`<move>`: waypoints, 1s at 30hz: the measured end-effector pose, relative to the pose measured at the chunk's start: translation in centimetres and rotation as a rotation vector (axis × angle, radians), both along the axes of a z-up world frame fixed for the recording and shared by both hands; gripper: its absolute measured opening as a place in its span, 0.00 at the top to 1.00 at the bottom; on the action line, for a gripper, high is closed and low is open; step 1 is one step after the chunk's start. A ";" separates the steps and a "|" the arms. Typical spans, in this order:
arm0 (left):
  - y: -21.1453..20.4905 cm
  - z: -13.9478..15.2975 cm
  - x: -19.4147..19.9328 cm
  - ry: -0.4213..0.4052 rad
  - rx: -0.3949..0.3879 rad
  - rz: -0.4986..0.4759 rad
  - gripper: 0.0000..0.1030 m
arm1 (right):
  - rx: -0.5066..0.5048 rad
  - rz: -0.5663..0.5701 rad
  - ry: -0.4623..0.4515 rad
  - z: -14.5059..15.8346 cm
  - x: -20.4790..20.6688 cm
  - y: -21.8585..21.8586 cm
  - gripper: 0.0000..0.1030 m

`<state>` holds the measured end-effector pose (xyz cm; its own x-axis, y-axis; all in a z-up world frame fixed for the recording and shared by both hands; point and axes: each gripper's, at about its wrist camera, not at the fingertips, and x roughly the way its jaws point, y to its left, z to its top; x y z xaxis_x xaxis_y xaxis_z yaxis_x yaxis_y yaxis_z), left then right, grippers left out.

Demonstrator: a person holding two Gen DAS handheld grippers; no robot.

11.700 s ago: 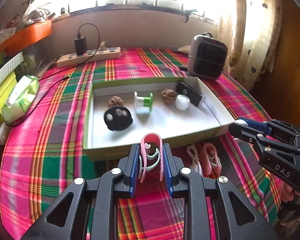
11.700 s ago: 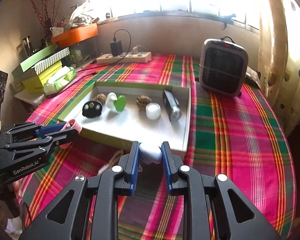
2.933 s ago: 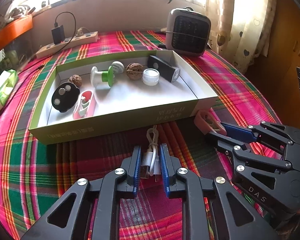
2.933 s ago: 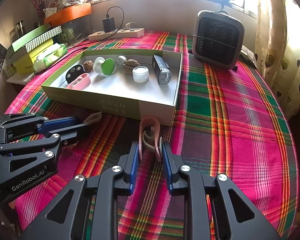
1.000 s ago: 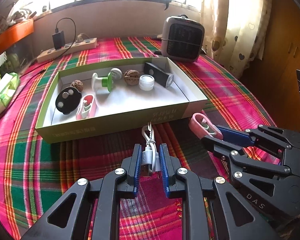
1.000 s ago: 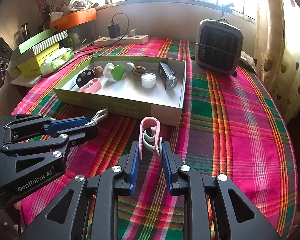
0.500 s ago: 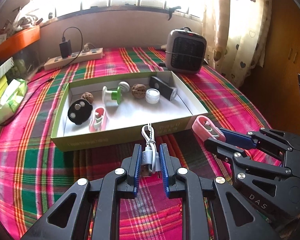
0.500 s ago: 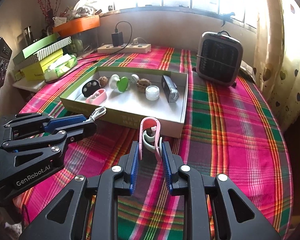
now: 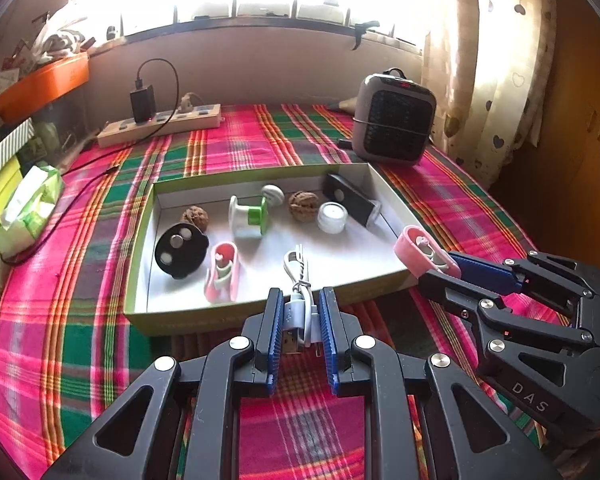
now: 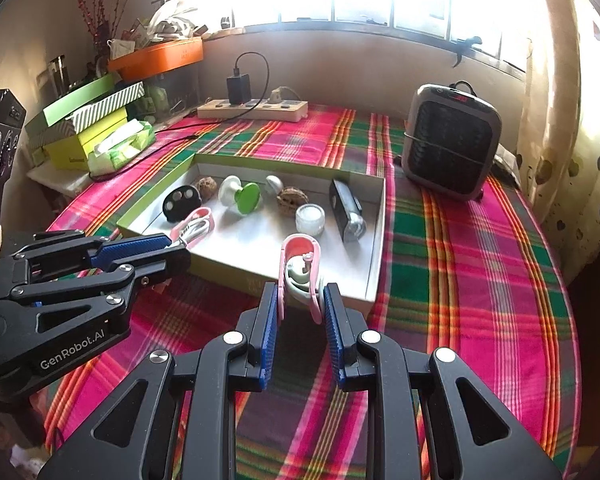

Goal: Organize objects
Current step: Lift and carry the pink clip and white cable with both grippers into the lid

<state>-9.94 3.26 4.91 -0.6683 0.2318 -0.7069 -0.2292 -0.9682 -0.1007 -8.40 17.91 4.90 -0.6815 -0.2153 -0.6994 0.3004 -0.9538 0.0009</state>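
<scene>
Left wrist view: left gripper [image 9: 300, 322] clamped on a bundled white USB cable [image 9: 298, 304], fingers [image 9: 274, 320] pressing its sides, raised over the near wall of the green-edged tray [image 9: 140, 216] on the plaid tabletop [image 9: 80, 340]. Right wrist view: right gripper [image 10: 300, 312] clamped on a pink clip [image 10: 300, 268], held above the tray's near right corner. Inside the tray: another pink clip [image 9: 222, 272], black disc [image 9: 180, 250], two walnuts [image 9: 303, 206], small white jar [image 9: 332, 218], black device [image 9: 350, 198]. Beyond, a heater [image 9: 394, 120] and power strip [image 9: 160, 124].
</scene>
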 end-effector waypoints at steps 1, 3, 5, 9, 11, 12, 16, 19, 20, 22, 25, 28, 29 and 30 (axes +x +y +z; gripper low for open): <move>-0.1 0.0 -0.2 -0.002 0.000 0.003 0.84 | 0.001 0.001 0.001 0.1 -0.2 0.0 0.77; -0.3 0.1 -0.7 -0.004 -0.003 0.006 0.84 | 0.003 0.004 0.002 0.2 -0.6 -0.2 0.77; -0.4 0.1 -1.2 -0.007 -0.004 0.010 0.84 | 0.003 0.007 -0.004 0.2 -1.3 -0.3 0.77; -0.8 0.1 -2.5 -0.014 -0.009 0.021 0.84 | 0.004 0.019 -0.019 0.1 -2.5 -0.2 0.77; -0.9 0.0 -3.0 -0.018 -0.009 0.025 0.84 | 0.005 0.022 -0.031 -0.1 -3.1 -0.2 0.77; -0.9 0.0 -3.3 -0.018 -0.011 0.024 0.84 | 0.009 0.024 -0.036 -0.2 -3.5 -0.2 0.77; -1.1 -0.6 -4.6 -0.040 -0.006 0.033 0.84 | 0.012 0.034 -0.059 -0.7 -4.6 -0.2 0.77; -1.1 -1.0 -5.2 -0.046 -0.014 0.036 0.84 | 0.007 0.040 -0.079 -1.1 -5.4 -0.2 0.77; -1.1 -1.2 -5.5 -0.053 -0.013 0.037 0.84 | 0.007 0.043 -0.087 -1.2 -5.6 -0.2 0.77; -1.1 -1.4 -5.8 -0.061 -0.014 0.041 0.84 | 0.009 0.051 -0.097 -1.5 -6.0 -0.2 0.77; -0.8 -1.6 -6.2 -0.064 -0.019 0.035 0.84 | 0.014 0.063 -0.111 -1.8 -6.4 -0.2 0.77; -0.7 -2.0 -6.6 -0.076 -0.021 0.035 0.84 | 0.018 0.069 -0.121 -2.0 -6.7 -0.3 0.77; -0.7 -2.0 -6.6 -0.077 -0.021 0.034 0.84 | 0.019 0.072 -0.124 -2.1 -6.8 -0.3 0.77; -0.6 -2.1 -6.7 -0.079 -0.023 0.033 0.84 | 0.022 0.074 -0.128 -2.2 -6.9 -0.3 0.77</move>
<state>-16.63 2.64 2.80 -0.6172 0.1939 -0.7625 -0.1896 -0.9773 -0.0950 -15.31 17.58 2.67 -0.5691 -0.2455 -0.7847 0.3685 -0.9293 0.0234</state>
